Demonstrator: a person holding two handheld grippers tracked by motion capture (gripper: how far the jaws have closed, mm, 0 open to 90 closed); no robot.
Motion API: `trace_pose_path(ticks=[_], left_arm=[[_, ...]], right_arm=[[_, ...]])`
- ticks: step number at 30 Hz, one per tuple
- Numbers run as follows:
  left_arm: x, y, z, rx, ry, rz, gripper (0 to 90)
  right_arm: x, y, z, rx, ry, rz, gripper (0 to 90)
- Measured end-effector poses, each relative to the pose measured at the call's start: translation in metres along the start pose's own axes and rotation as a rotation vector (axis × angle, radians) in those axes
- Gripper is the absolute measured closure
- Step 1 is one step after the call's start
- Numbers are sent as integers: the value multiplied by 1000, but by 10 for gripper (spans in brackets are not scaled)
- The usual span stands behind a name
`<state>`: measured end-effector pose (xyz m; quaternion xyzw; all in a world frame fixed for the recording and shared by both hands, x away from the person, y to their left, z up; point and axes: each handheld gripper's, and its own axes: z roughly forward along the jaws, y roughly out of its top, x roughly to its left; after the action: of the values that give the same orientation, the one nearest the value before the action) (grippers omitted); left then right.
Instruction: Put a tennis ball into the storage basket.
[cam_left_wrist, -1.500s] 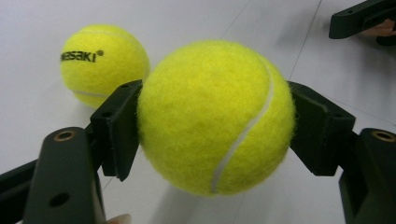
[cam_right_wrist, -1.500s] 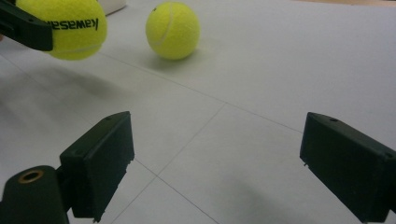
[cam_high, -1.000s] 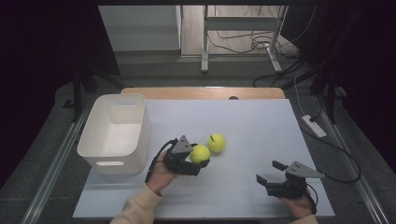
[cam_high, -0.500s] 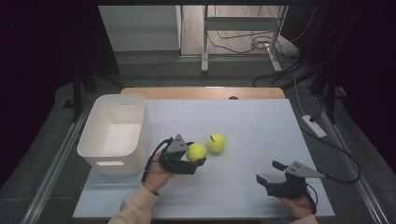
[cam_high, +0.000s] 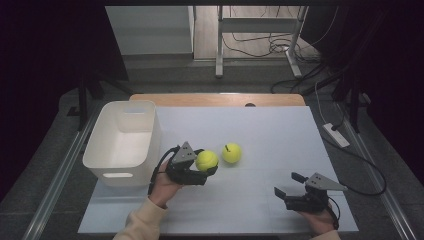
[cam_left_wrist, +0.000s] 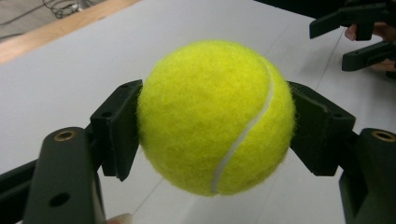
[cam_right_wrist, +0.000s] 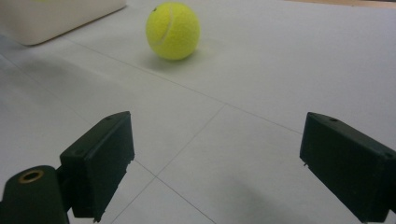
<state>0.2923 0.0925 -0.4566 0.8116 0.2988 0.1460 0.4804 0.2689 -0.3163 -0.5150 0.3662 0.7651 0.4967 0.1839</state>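
Seen from the high view, the left gripper (cam_high: 207, 167) clamps a yellow tennis ball (cam_high: 206, 160) just above the white table (cam_high: 280, 130), beside a white bin (cam_high: 125, 142), while a second tennis ball (cam_high: 232, 153) rests on the table just to its right. The right gripper (cam_high: 290, 184), jaws spread and empty, sits well apart near the table's front corner. In the left gripper view, both black pads press the held ball (cam_left_wrist: 215, 116) from either side, clear of the surface. The right gripper view looks between wide-open jaws toward the loose ball (cam_right_wrist: 173, 31) lying near the bin's edge (cam_right_wrist: 56, 14).
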Motion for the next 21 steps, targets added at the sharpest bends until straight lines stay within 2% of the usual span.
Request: trace_pose_path(ticks=[5,21], left_arm=[[3,2,-8,-26,11,-9,267],[6,5,-21,-64,32,-19,267]], right_arm=[[0,0,0,-1,-2,0,99],[-1,0,0,1,-3,-1,99]])
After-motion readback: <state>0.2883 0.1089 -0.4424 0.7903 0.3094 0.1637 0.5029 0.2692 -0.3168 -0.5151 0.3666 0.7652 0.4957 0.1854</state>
